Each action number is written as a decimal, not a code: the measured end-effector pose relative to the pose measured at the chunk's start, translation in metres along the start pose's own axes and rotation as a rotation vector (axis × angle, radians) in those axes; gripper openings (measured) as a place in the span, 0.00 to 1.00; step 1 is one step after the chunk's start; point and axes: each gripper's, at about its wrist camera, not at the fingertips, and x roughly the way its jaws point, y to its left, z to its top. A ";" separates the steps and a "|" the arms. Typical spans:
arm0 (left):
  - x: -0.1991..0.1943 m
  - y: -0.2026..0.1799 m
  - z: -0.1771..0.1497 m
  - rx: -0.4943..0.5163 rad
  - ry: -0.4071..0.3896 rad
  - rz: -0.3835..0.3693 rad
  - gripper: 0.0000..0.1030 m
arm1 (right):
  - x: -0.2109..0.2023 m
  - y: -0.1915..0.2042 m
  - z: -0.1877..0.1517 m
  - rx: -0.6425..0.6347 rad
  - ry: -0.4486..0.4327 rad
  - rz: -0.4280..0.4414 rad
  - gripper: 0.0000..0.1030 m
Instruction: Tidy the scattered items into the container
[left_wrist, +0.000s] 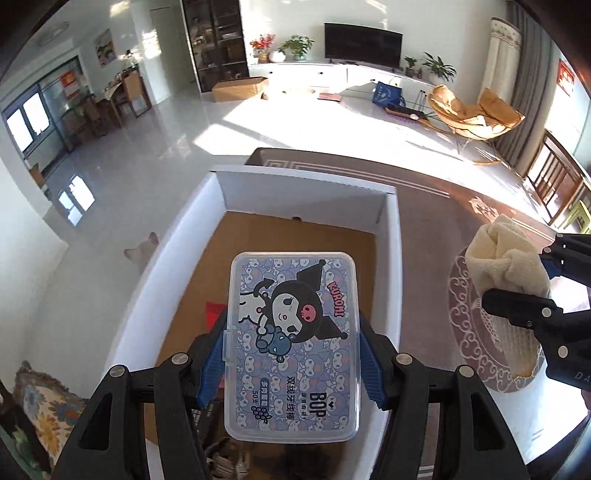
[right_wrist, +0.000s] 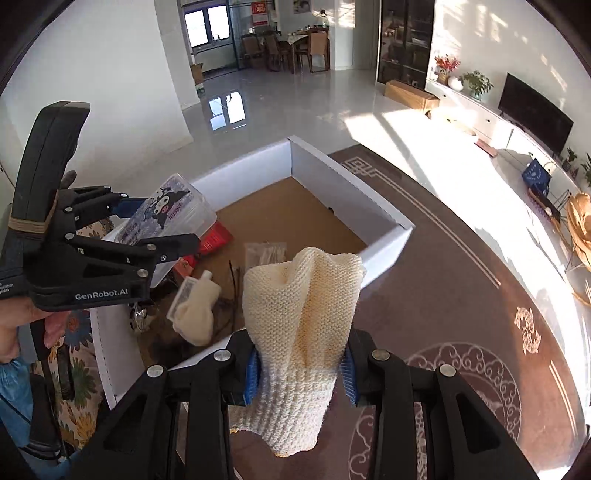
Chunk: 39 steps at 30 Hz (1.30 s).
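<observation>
1. Blue pads of the left gripper (left_wrist: 291, 354) press on the two long sides of a clear plastic floss-pick box (left_wrist: 293, 343) with a cartoon print on its lid, so its jaws are clamped on the box
2. Jaws of the right gripper (right_wrist: 300, 373) are closed on a cream knitted cloth (right_wrist: 301, 325), which bunches upward between the pads and hangs down below them
3. Seen from the left wrist, the held box hangs over the open white cardboard container (left_wrist: 389, 258) with a brown floor; the right gripper and its cloth are off to the right, over the patterned brown rug (left_wrist: 436, 229)
4. Inside the container, the right wrist view shows a small cream mitten with a tag (right_wrist: 195, 310), a red packet (right_wrist: 216, 236), a clear packet (right_wrist: 266, 254) and some dark thin items I cannot identify
5. A hand (right_wrist: 22, 325) grips the left gripper's handle at the left edge of the right wrist view, beside a floral cushion (right_wrist: 79, 369)
</observation>
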 end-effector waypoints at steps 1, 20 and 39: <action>0.007 0.014 0.002 -0.025 0.009 0.001 0.59 | 0.012 0.008 0.015 -0.014 0.003 0.003 0.34; 0.101 0.038 -0.031 -0.144 0.172 0.127 0.88 | 0.151 -0.012 0.041 0.054 0.139 -0.030 0.80; 0.019 -0.005 -0.032 -0.295 0.008 0.153 1.00 | 0.079 -0.017 0.010 0.072 0.033 -0.051 0.80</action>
